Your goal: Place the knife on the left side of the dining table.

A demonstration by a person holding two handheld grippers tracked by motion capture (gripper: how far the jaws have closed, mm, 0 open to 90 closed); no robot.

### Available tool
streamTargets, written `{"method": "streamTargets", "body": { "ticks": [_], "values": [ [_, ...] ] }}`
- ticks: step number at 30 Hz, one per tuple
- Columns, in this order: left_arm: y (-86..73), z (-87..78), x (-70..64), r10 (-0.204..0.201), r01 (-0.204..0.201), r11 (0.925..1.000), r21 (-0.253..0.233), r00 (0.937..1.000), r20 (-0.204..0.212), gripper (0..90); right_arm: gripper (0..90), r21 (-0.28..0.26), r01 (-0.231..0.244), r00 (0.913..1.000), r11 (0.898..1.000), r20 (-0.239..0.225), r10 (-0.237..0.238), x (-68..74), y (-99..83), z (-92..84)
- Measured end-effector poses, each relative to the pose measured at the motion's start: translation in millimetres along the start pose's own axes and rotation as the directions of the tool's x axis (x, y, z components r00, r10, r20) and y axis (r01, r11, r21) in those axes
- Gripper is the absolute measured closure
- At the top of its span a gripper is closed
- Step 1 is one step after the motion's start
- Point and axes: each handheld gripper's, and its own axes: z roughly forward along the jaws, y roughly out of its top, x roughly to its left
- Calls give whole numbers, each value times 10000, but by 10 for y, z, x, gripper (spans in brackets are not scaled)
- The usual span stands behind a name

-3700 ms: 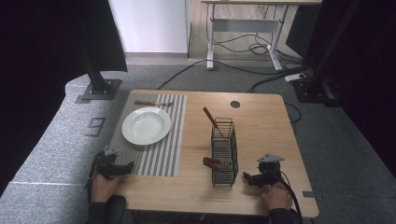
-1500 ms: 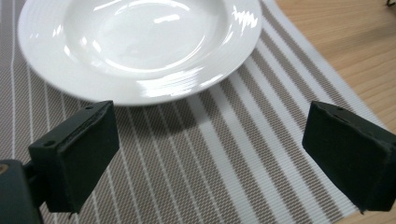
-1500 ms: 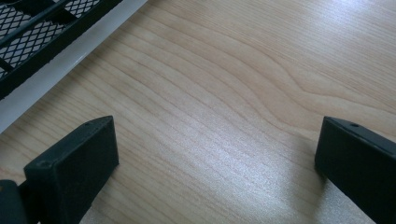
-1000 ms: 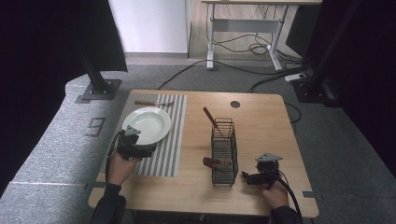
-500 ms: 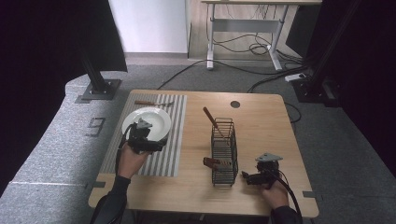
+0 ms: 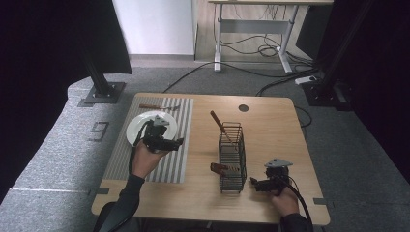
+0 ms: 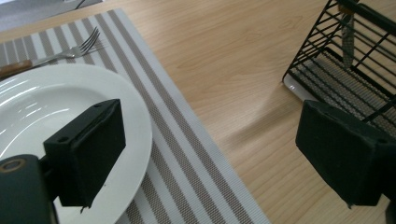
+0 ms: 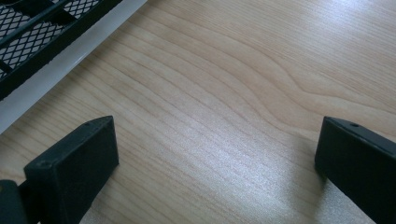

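Note:
A white plate (image 6: 140, 125) rests on a striped placemat (image 6: 181, 121) at the table's left, with a wooden-handled fork (image 6: 157, 107) lying behind it. My left gripper (image 6: 175, 143) hovers over the plate's right edge, open and empty, pointing right toward a black wire basket (image 6: 231, 157). In the left gripper view the plate (image 7: 42, 102), fork (image 7: 70, 49), mat (image 7: 187, 144) and basket (image 7: 345, 60) appear between wide-apart jaws. Two wooden-handled utensils (image 6: 220, 124) sit in the basket. My right gripper (image 6: 254, 183) rests on the table right of the basket, open and empty.
The wooden table (image 6: 270, 125) has a round cable hole (image 6: 243, 108) at the back. Bare wood lies between the mat and the basket. In the right gripper view the basket's base (image 8: 51, 42) is at the upper left, above plain wood (image 8: 224, 121).
My left gripper has moved from the table's front left corner forward and rightward, over the plate's right edge. The right gripper has stayed in place.

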Motion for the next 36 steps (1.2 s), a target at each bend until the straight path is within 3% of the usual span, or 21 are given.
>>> {"method": "streamTargets", "body": {
  "ticks": [22,36],
  "values": [
    [515,239,-373,480,-488,9987,176,9979,435,0,0,4,-10,10000,10000,-1,10,0,1,-1],
    [793,385,-572,846,-853,9963,132,9954,440,119,0,4,-10,10000,10000,0,10,0,1,-1]
  ]
}}
